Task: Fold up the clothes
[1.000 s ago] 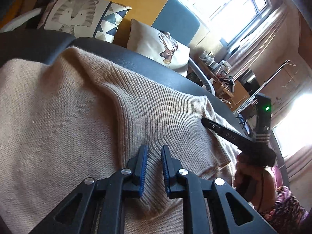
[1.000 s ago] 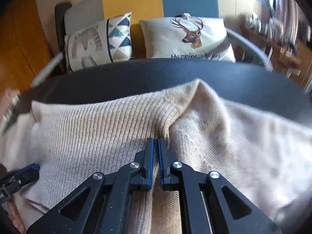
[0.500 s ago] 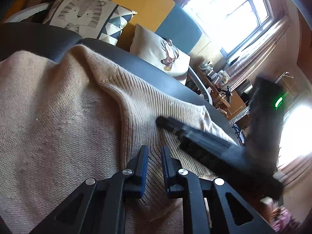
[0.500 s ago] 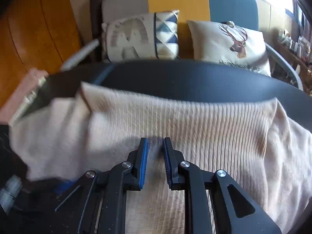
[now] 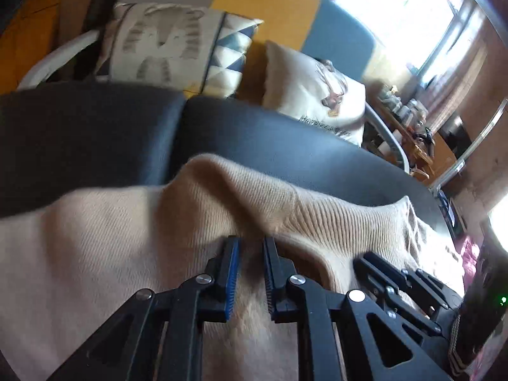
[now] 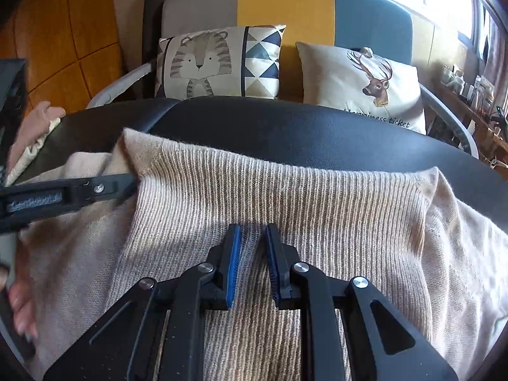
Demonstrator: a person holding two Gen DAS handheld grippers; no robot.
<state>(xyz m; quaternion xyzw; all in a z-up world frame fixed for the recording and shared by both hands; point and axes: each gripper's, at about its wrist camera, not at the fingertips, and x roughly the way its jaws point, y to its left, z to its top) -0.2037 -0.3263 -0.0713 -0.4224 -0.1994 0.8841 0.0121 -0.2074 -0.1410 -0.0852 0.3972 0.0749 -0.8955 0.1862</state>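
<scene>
Fold in progress on sweater, spread over dark desk. Fills the lower half of both wrist views, with the ribbed band toward 12 o'clock in the right wrist view.

Right gripper:
- Just been opening; now parted by a narrow gap.
- Positioned over ribbed knit at 6 o'clock, with knit visible through the gap and apparently not pinched.
- Clamped on a raised pleat a second ago; now released, with the band lying flat and wide from 9 to 3 o'clock.
- Read as: that portion placed.

Left gripper:
- Same narrow gap as a second ago, and judged clamped on a raised ridge of sweater, tented from the fingertips toward 12 o'clock.
- In the right wrist view, enters from 9 o'clock with its tip at the far-left corner of the ribbed band.
- Shifted sideways within the last second: tiger cushion now near 11 o'clock, and right gripper now just beside at 4 o'clock instead of well apart at 3 o'clock.

Meaning for the task:
- Judged as one flap carried across and laid, but not yet complete with cloth held on the left side.
- Next, probably: lower the left edge, align it with the band, release, then smooth.
- Risk: loose knit snagging and dragging on withdrawal. Lift clear before any sideways travel.
</scene>
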